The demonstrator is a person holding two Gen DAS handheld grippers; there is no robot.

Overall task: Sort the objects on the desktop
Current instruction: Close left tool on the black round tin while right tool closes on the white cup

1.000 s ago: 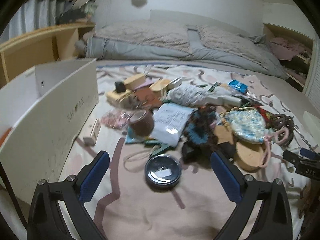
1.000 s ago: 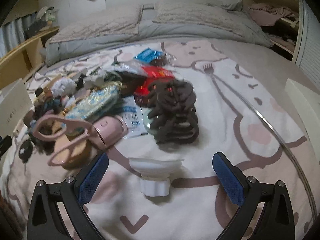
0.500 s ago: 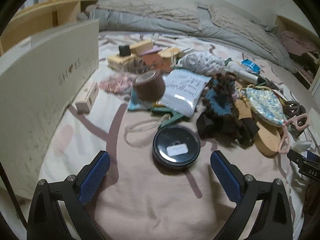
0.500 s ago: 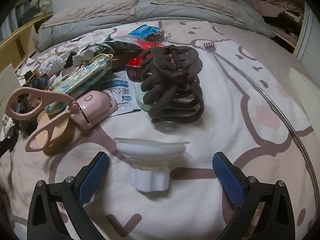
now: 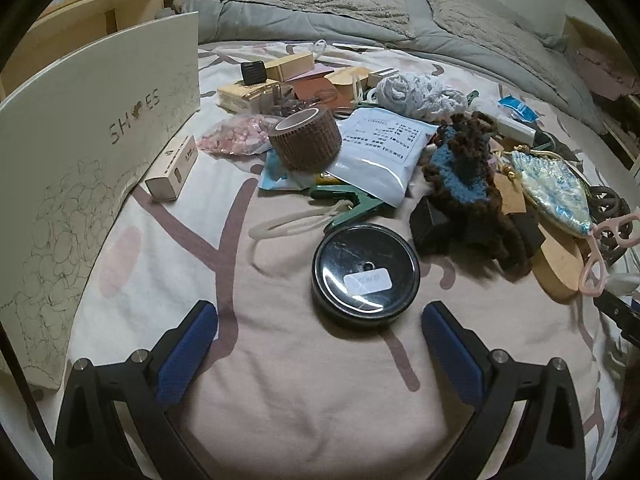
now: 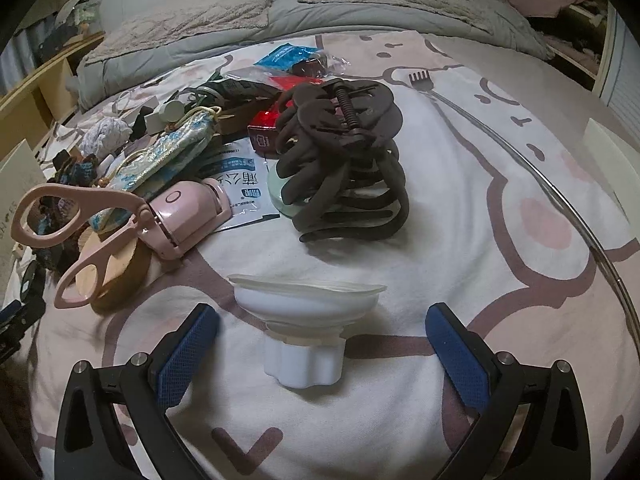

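Nearby, a glossy round black tin (image 5: 365, 274) rests on soft bedsheet (image 5: 304, 380).

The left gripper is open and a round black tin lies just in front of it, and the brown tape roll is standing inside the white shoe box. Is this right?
Not fully. The left gripper is open and the round black tin lies just in front of it, but the brown tape roll is outside the white shoe box, resting among the clutter on the bedsheet. The left wrist view shows this.

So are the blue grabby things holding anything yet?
No, nothing is held. The left tool is open in front of the round black tin, and the right tool is open around the white funnel-shaped piece.
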